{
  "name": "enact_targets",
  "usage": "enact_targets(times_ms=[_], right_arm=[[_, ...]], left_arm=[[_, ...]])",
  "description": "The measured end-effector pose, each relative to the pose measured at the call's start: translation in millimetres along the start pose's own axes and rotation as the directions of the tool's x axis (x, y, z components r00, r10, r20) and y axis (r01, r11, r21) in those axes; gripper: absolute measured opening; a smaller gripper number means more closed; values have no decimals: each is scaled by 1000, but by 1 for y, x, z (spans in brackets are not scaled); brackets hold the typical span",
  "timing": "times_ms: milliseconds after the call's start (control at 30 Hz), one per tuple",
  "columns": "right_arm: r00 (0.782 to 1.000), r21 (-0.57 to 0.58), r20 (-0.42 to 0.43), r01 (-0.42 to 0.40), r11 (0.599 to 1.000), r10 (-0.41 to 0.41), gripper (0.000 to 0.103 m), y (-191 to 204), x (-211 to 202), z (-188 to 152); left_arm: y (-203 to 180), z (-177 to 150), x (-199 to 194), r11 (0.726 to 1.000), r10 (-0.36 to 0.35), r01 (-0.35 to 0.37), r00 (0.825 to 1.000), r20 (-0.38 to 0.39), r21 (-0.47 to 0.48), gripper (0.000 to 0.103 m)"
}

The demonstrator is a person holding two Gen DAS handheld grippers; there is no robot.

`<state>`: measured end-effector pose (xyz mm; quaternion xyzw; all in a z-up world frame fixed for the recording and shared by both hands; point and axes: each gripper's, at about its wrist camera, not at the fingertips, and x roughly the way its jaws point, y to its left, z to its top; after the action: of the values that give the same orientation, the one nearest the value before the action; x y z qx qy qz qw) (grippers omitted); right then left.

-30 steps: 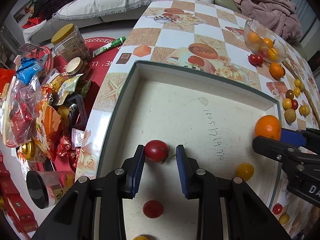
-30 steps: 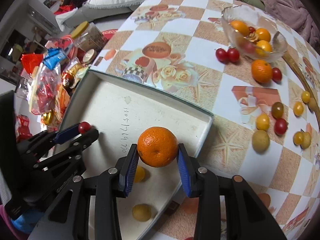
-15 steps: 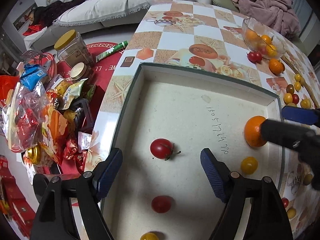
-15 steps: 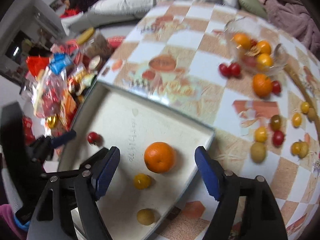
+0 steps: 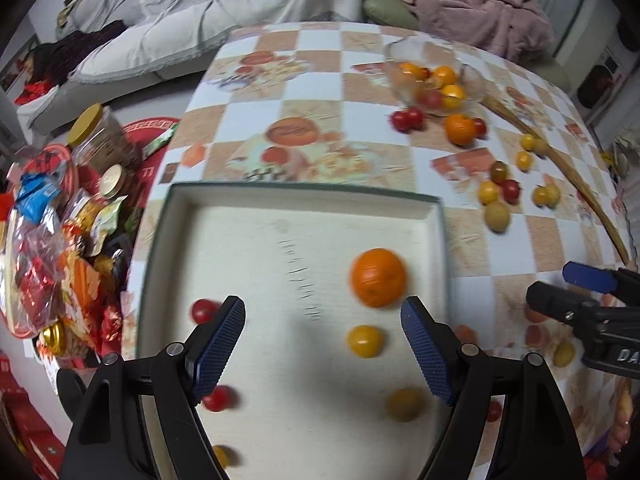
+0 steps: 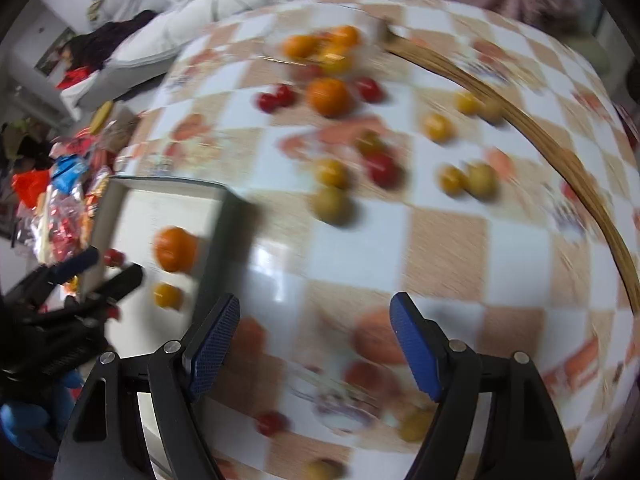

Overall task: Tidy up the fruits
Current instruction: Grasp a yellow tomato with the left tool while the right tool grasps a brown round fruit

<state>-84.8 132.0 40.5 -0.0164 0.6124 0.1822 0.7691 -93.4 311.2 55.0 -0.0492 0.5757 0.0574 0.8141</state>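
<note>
Hovering wide open and empty, the right gripper (image 6: pixel 314 342) faces loose fruit ahead on the checked tablecloth (image 6: pixel 448 240); the yellow-green fruit (image 6: pixel 331 205) lies nearest, straight beyond its fingers. The left gripper (image 5: pixel 323 346), also open, hangs over the tray (image 5: pixel 304 192).

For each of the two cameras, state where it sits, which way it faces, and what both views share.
Left wrist: on the left gripper, looking steeply down into the white tray; its open blue-padded jaws show, empty.
Right wrist: on the right gripper, facing down at the checked tablecloth beside the tray; its open, empty jaws show.
Shared: the orange in the tray, the glass bowl, and each sees the other gripper.
</note>
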Motion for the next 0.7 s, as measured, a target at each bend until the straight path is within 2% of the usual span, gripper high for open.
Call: enact_targets(times_ms=[333,467,700], right_arm=[[998,93,14,62,994,-64,80,-68,-7,-7],[997,78,21,76,994,-78,80,-86,-7,2],[997,35,15,72,997,-73,80,-109,5,19]], left_arm=[[-77,25,-5,994,-80,79,997,12,77,81],[-104,31,3,993,-76,75,997,9,96,81],[-129,37,32,997,-45,46,999,-30,62,81]])
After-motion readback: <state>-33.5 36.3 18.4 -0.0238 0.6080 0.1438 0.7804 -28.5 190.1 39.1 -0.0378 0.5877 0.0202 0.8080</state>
